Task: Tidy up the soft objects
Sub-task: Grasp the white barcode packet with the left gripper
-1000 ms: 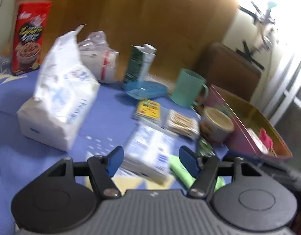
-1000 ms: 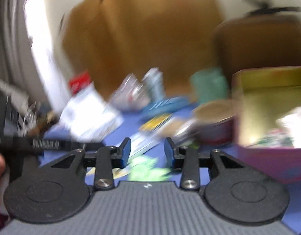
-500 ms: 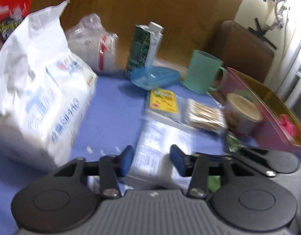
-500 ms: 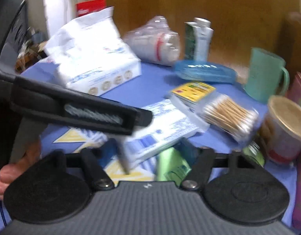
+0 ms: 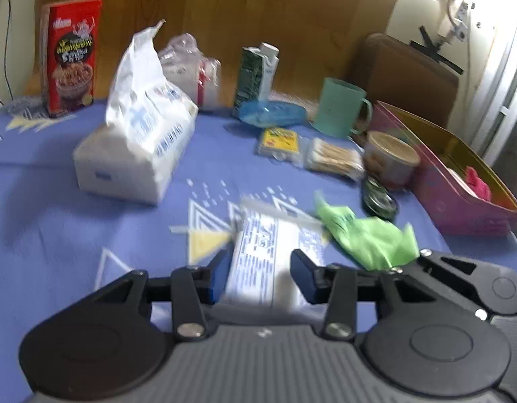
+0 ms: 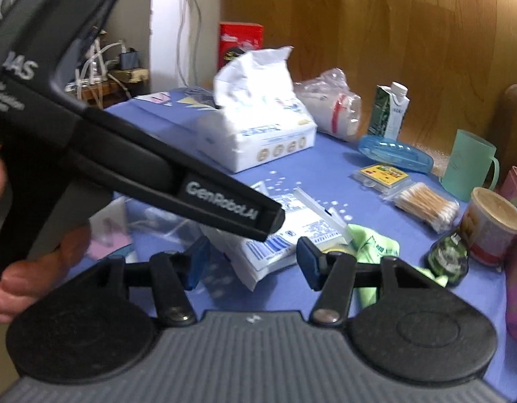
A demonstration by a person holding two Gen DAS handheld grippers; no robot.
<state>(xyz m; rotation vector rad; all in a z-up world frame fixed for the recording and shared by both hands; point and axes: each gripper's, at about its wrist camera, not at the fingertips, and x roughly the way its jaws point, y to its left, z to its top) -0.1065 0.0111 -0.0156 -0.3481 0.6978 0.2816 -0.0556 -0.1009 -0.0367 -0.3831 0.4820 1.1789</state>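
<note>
My left gripper (image 5: 260, 273) is shut on a flat white soft pack with blue print (image 5: 271, 255), holding its near end between the blue pads. In the right wrist view the same pack (image 6: 275, 235) hangs under the left gripper body (image 6: 177, 184). My right gripper (image 6: 253, 262) is open, its fingers either side of the pack's lower end, not touching. A crumpled green soft bag (image 5: 365, 235) lies just right of the pack; it also shows in the right wrist view (image 6: 376, 241). A big white tissue pack (image 5: 140, 141) stands at the left.
On the blue tablecloth (image 5: 56, 201) are cotton swabs (image 5: 335, 159), a yellow packet (image 5: 280, 139), a paper cup (image 5: 389, 158), a green mug (image 5: 342, 107), a blue case (image 5: 271, 114), a carton (image 5: 258, 70) and a red box (image 5: 70, 53). A pink bin (image 5: 460, 181) stands at the right.
My left gripper has closed on the white pack and lifted it toward me. My right gripper has swung left and now sits open around the pack's lower end.
</note>
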